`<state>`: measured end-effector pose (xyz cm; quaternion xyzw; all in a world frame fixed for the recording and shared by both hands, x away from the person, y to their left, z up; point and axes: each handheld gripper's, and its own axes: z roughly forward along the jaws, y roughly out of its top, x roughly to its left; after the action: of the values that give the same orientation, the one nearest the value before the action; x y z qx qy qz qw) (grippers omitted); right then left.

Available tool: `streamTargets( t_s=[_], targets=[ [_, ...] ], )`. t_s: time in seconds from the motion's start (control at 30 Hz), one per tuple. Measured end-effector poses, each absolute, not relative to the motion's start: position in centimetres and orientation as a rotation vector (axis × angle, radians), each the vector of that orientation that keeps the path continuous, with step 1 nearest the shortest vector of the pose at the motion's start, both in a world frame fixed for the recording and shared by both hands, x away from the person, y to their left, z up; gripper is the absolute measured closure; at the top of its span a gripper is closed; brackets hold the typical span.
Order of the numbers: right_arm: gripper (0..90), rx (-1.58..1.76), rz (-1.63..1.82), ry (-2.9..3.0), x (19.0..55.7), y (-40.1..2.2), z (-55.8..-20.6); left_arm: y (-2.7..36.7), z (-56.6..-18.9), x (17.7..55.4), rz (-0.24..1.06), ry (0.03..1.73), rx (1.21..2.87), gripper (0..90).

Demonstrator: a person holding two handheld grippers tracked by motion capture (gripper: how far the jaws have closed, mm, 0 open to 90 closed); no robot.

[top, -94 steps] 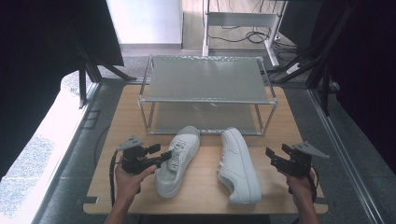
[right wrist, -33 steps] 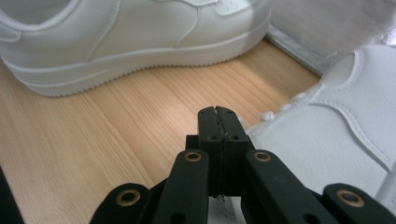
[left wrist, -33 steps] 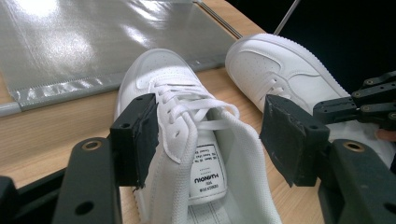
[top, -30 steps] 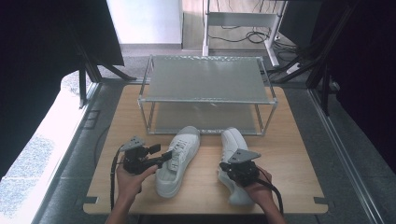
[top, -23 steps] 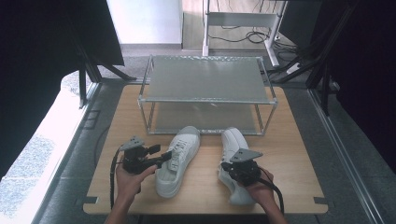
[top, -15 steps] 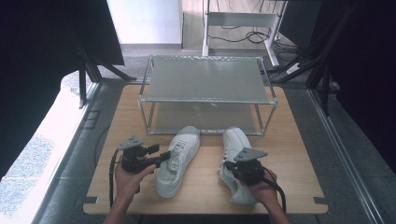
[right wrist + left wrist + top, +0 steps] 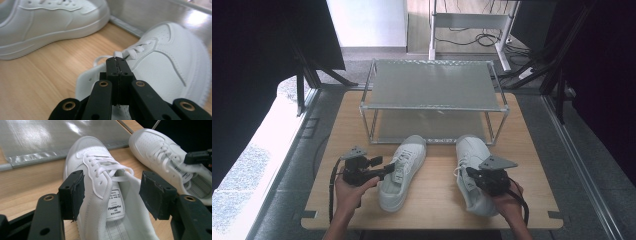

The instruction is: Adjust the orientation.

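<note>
The wooden table [image 7: 532, 165] carried everything, and a two-tier metal shoe rack [image 7: 432, 85] took up its far half; both mesh shelves looked bare. In front of the rack two white sneakers lay side by side on the wood, well apart from each other, toes pointing toward the lower shelf.

The left sneaker [image 7: 401, 172] sat angled, its toe just short of the rack's front rail. The left hand-held gripper [image 7: 112, 192] stood released, its jaws spread wide on either side of the shoe's collar and tongue without pressing on them, as the left gripper view showed. The right sneaker [image 7: 474, 170] lay near the rack's right front post. The right hand-held gripper [image 7: 117, 61] was clenched tight, pads together at the shoe's inner collar edge beside the laces; whether any of the collar or lace was pinched between them could not be told.

Judged from this, the job of shelving the pair was barely begun: neither shoe was lifted or placed, and both grips, lifts and placements remained.

Room to move looked fair. The lower shelf opened straight ahead of both toes, but its low clearance under the top shelf and the upright posts at each front corner would be the edges to mind. Bare table lay to the left and right of the shoes, with the near edge close behind the heels.
</note>
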<state>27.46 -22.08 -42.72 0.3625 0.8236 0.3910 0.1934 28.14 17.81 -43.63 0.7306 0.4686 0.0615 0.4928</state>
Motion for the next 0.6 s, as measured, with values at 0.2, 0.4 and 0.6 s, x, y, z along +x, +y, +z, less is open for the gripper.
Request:
streamTargets(
  t_s=[0.2,0.4,0.6],
  targets=[
    [90.0,1.064,1.031,2.254,27.8,-23.9,-42.7,17.1,-43.8,28.2,0.136,1.135,1.807,35.6],
    [90.0,1.202,1.044,2.176,28.8,-28.3,-43.6,17.1,-44.1,28.4,0.122,1.151,1.811,35.6],
    [90.0,1.18,1.043,2.169,28.7,-28.1,-43.4,17.2,-44.0,28.3,0.115,1.149,1.806,35.9]
  ],
)
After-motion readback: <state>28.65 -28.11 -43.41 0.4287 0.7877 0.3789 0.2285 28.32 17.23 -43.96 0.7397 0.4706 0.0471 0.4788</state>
